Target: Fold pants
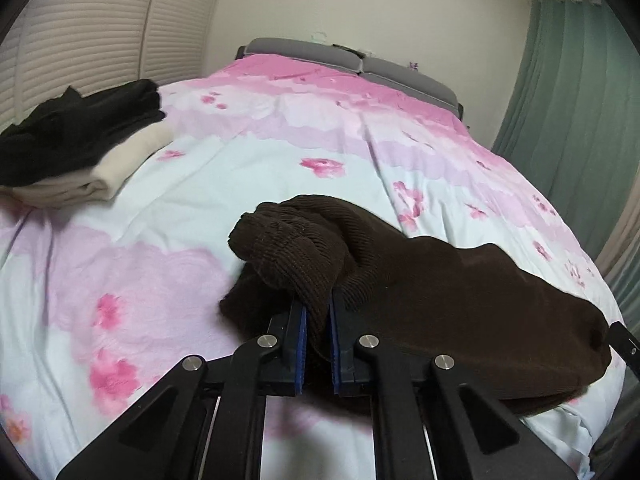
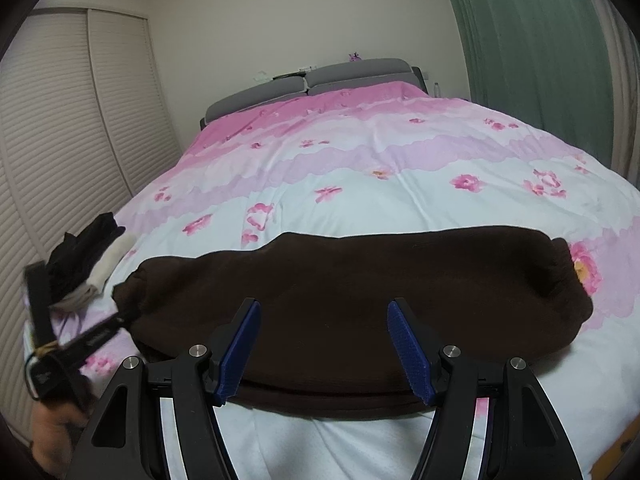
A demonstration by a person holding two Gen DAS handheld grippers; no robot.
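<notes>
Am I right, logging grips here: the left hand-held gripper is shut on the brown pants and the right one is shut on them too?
Not quite. The right hand-held gripper is open above the pants, as the right wrist view shows. The left hand-held gripper is indeed shut on them.

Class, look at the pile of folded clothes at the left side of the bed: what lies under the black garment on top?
Under the black garment lies a folded cream garment, resting on the floral duvet. Whether anything else lies beneath it is covered and cannot be seen.
</notes>
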